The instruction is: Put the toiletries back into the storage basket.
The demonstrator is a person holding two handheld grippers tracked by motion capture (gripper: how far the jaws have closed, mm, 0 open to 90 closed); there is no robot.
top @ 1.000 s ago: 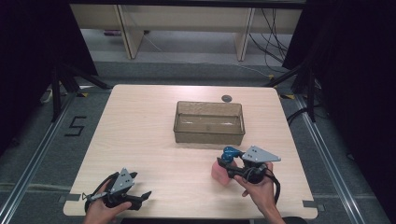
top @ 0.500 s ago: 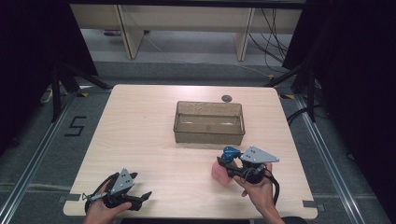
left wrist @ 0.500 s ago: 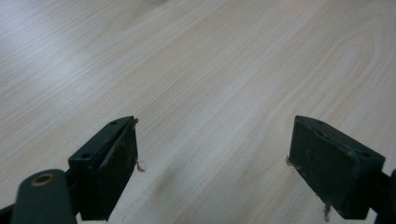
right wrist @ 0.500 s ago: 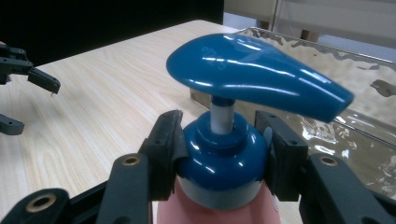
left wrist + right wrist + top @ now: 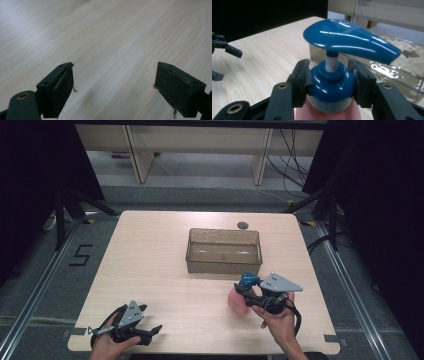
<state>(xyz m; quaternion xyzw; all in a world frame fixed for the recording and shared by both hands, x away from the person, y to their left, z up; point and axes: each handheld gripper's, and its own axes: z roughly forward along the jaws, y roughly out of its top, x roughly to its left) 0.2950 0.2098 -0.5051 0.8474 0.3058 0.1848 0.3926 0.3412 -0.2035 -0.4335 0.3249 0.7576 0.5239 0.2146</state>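
Note:
A pump bottle with a pink body (image 5: 237, 303) and a blue pump head (image 5: 246, 280) stands upright on the wooden table (image 5: 150, 260), right of centre near the front. My right gripper (image 5: 245, 292) is shut on it. In the right gripper view the two black pads press on either side of the blue collar (image 5: 332, 83), just under the spout (image 5: 352, 41). My left gripper (image 5: 150, 320) rests at the front left of the table. Its jaws (image 5: 113, 90) stand wide open over bare wood, with nothing between them.
A clear brownish box (image 5: 224, 266) stands mid-table, just beyond the bottle, and its wall (image 5: 392, 72) is close behind the pump head. A small dark round thing (image 5: 243, 225) lies past the box. The left gripper (image 5: 224, 60) shows far off at the left edge.

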